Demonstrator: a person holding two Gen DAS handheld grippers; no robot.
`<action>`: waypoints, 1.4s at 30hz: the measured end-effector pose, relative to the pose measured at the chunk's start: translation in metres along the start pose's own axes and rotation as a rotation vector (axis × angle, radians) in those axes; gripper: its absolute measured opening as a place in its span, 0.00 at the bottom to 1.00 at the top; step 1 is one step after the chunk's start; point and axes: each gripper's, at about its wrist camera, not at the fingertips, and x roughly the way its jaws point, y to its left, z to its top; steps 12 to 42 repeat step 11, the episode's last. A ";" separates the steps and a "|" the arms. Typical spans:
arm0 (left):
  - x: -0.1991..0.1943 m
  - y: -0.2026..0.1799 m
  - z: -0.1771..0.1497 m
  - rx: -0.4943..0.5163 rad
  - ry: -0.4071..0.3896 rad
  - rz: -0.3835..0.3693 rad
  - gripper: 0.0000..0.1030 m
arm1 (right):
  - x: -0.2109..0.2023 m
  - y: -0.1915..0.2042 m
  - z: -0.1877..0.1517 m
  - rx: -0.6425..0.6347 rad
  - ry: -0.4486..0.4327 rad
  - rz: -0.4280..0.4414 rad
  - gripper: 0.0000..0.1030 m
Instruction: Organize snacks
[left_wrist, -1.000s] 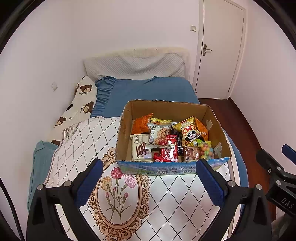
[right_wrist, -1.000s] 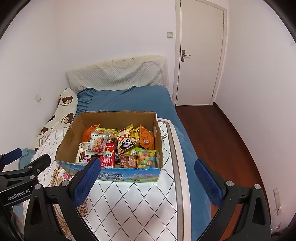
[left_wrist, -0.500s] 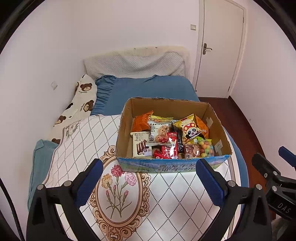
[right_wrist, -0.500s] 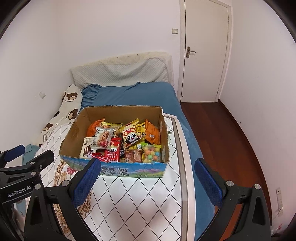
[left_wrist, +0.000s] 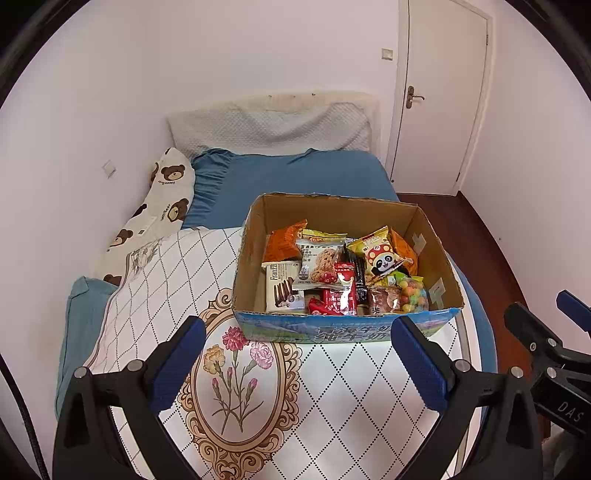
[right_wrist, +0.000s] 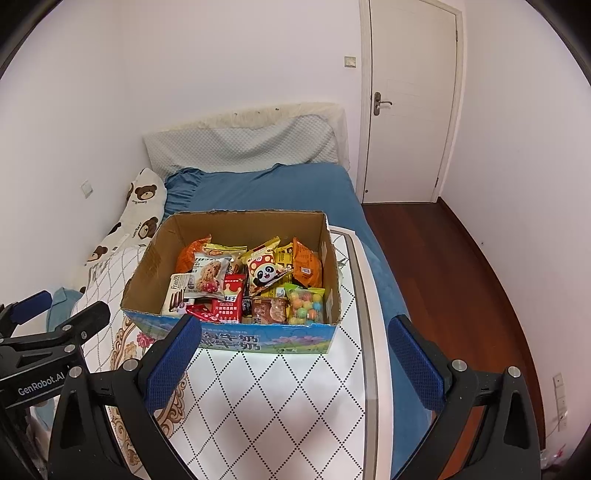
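Left tool (left_wrist: 298, 363) and right tool (right_wrist: 293, 360): both wide open, empty. Brown cardboard box (left_wrist: 432, 236) of mixed snack packets (left_wrist: 321, 264) sits ahead on the quilted bed cover (left_wrist: 332, 406), toward its right edge; right tool likely nearer.

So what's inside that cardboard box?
The cardboard box is full of snack packets: a panda packet, an orange bag, a Franzzi biscuit pack and colourful candy balls. Whatever lies beneath this top layer is covered.

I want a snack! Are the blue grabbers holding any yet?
No, nothing is held. The left gripper and right gripper are both open and empty, and the snacks are all in the cardboard box.
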 end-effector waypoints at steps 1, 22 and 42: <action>0.000 0.000 0.000 0.000 0.000 0.000 1.00 | 0.000 0.000 0.000 0.001 0.001 0.002 1.00; 0.001 -0.001 -0.003 0.009 -0.010 0.007 1.00 | 0.001 0.000 0.000 0.003 -0.002 0.004 1.00; 0.001 -0.001 -0.003 0.009 -0.010 0.007 1.00 | 0.001 0.000 0.000 0.003 -0.002 0.004 1.00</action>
